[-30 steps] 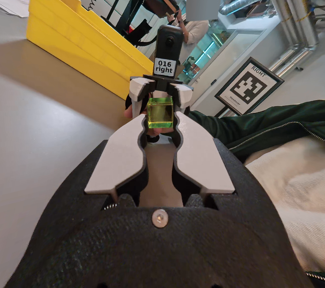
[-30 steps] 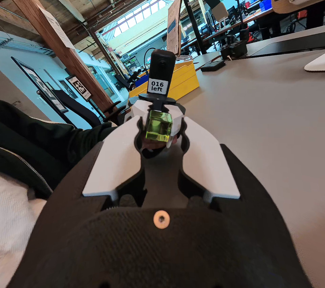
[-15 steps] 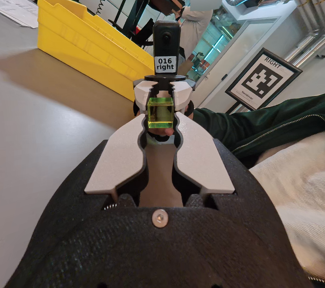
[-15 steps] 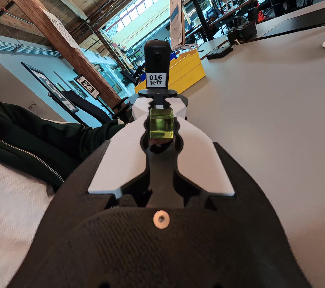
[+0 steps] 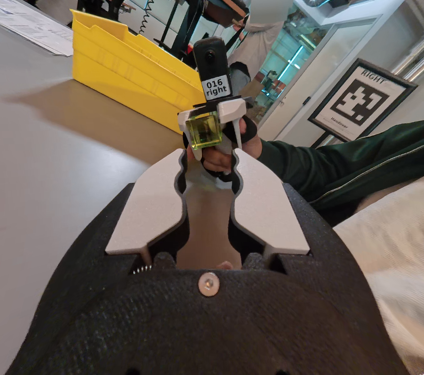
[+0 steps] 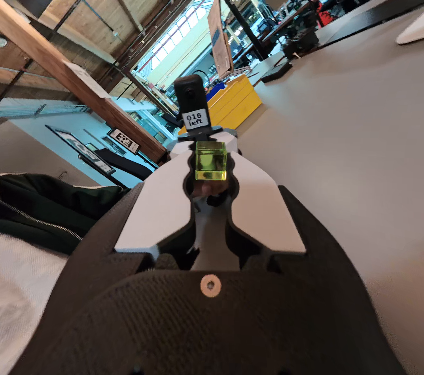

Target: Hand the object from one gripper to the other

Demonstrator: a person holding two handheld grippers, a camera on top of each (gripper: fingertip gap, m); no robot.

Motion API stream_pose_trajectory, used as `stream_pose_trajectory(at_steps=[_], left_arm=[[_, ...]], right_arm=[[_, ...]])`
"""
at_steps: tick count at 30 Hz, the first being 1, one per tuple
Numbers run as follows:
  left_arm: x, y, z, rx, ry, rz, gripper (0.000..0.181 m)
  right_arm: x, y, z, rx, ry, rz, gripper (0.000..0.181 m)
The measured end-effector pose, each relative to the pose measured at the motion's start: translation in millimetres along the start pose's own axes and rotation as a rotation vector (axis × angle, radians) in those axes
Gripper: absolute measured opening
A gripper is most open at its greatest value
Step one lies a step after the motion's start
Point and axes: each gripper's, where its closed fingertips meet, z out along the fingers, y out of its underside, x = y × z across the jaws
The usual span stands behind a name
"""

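In the left wrist view the left tool now stands released, its pale fingers spread with bare brown surface showing through the gap, where half a second ago they pinched the green cube. The cube now sits ahead of those tips and apart from them, just above centre of the frame, carried by the right tool facing the camera. The right wrist view agrees: the right tool is clenched on the cube, which sits between its wavy fingertips at mid-frame, with the left tool just behind it. So the grip has passed from left to right, and the hand-over looks essentially done; what remains, by my reading, is only to draw the two tools apart. The yellow bin lies well behind at the upper left, on the same surface
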Motion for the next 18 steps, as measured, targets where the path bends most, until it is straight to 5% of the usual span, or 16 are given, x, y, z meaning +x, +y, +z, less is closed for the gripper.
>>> stream_pose_trajectory(at_steps=[9,18], left_arm=[[-12,0,-4,-0.015,-0.108,0.079,0.028],[-27,13,-7,-0.051,-0.114,-0.206,0.042]], right_arm=[[17,-3,-6,0.006,0.123,-0.035,0.026],[34,16,-3,-0.32,0.548,-0.738,0.027]])
